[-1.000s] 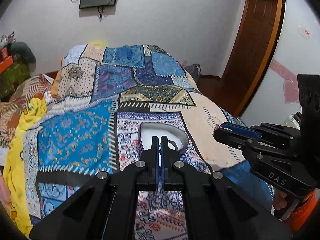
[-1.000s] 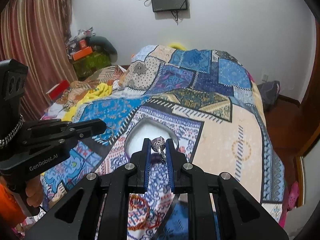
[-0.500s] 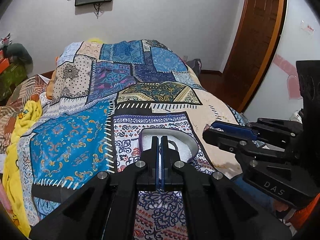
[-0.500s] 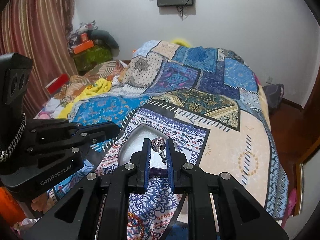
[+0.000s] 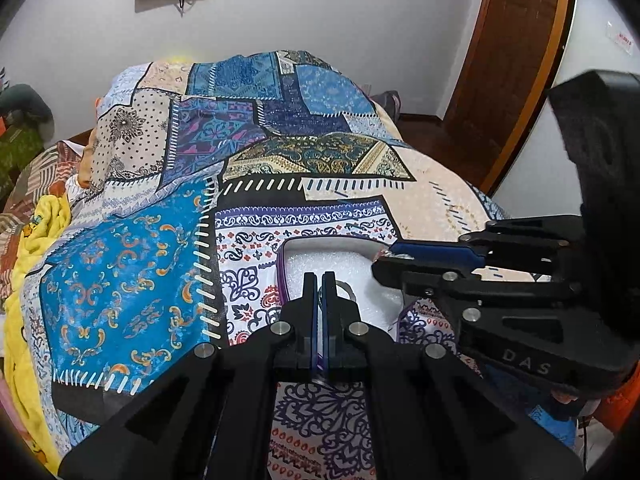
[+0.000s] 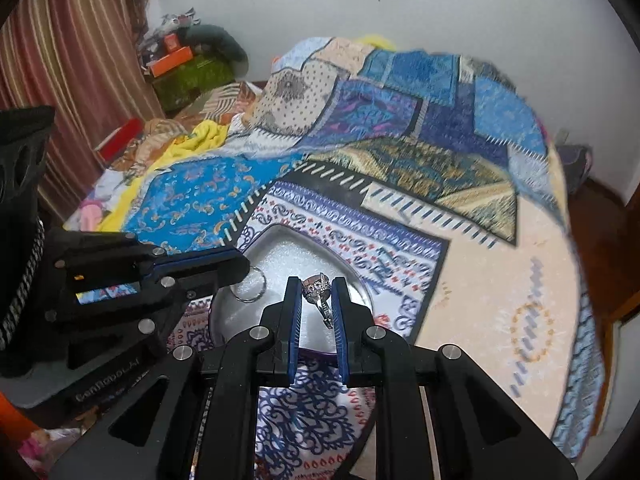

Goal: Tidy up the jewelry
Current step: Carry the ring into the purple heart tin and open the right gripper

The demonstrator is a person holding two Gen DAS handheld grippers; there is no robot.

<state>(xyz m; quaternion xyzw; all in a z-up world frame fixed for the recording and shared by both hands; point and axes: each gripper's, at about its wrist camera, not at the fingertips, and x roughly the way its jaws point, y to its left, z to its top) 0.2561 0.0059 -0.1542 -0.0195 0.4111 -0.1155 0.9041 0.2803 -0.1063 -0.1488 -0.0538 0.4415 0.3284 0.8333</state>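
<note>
Patchwork bedspread (image 6: pixel 492 264) covers the bed, and on its near part sits a heart-shaped box (image 6: pixel 280 248) lined with white foam, its point aimed away toward the far wall. The left gripper (image 5: pixel 319 280) hangs over the box with its jaws pressed nearly together on a plain hoop ring (image 6: pixel 249 287), which dangles from the tips above the foam's left side. The right gripper (image 6: pixel 316 292) is clamped on an ornate ring (image 6: pixel 317 289) held between its blue pads (image 6: pixel 295 312), stone end up and forward, band running down and back toward the gripper body. That ring hovers over the box's near half, just right of the hoop.
</note>
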